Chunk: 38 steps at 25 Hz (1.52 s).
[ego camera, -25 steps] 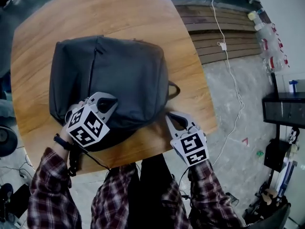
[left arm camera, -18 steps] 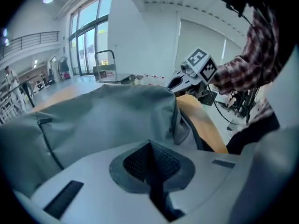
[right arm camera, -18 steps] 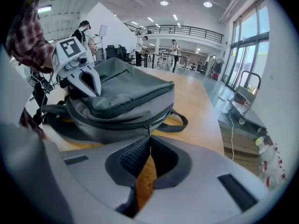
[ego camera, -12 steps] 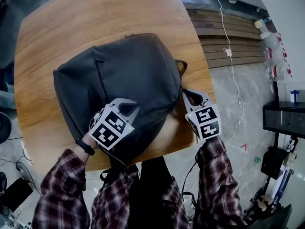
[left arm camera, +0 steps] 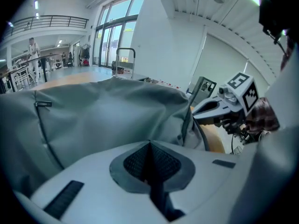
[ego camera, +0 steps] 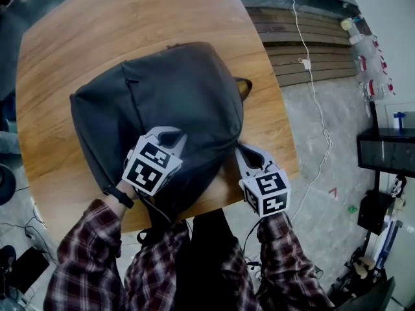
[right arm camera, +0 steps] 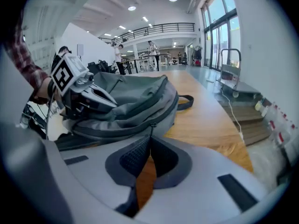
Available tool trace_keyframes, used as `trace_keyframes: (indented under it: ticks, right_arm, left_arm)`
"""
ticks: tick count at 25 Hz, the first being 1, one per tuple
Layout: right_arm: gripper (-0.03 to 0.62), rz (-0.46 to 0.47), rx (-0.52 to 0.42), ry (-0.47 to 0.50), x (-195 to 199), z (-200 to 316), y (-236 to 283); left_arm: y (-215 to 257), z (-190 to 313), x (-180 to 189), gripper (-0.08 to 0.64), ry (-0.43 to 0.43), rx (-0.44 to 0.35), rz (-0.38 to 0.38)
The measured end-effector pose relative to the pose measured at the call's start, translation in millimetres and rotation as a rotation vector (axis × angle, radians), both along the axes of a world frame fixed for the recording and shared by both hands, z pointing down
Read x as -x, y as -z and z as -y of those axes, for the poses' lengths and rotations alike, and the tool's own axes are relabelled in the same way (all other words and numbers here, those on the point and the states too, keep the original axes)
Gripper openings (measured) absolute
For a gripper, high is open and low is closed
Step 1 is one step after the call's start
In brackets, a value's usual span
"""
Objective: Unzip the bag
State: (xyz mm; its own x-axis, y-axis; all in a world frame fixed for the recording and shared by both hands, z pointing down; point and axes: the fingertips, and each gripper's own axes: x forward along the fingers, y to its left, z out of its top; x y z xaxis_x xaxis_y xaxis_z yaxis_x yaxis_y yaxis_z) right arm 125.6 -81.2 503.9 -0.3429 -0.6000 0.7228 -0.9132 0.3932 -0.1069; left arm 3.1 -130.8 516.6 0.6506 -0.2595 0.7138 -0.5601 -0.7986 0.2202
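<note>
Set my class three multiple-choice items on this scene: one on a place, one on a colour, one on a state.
1. Where does the bag lie?
A. on the wooden table
B. on the floor
C. on a chair

2. What colour is the bag?
A. red
B. yellow
C. dark grey

3. How do the tongs of the right gripper stand?
A. wide apart
B. shut on a thin zip pull
C. round a bottle

Answers:
1 A, since the head view shows the table's wood beside the bag.
2 C, since every view shows dark grey fabric.
3 B, since the right gripper view shows the pads meeting, with the pull at their tips.
</note>
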Motion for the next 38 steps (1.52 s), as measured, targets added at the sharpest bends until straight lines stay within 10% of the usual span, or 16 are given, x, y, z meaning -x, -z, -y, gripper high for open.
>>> trace_keyframes:
  ticks: [10, 18, 26, 38]
  right_arm:
    - [0.018, 0.144, 0.040, -0.087, 44.8, -41.8, 4.6]
    - [0.016, -0.009, -0.011, -0.060, 15.3, -16.8, -1.1]
    - [0.016, -0.103, -0.053, 0.013, 0.6, 22.6, 0.0]
    - [0.017, -0.135, -0.051, 0.043, 26.7, -12.6, 0.7]
  left_arm:
    - [-2.3, 10.2, -4.4, 0.009, 0.036, 0.013, 0.007]
    - [30.5, -3.7, 5.0, 0.009, -0.023, -0.052, -0.054]
    - [31.0, -54.6, 33.9, 0.009, -0.154, -0.100, 0.083]
    - [17.8, -39.0, 27.2, 0.009, -0.005, -0.120, 0.030]
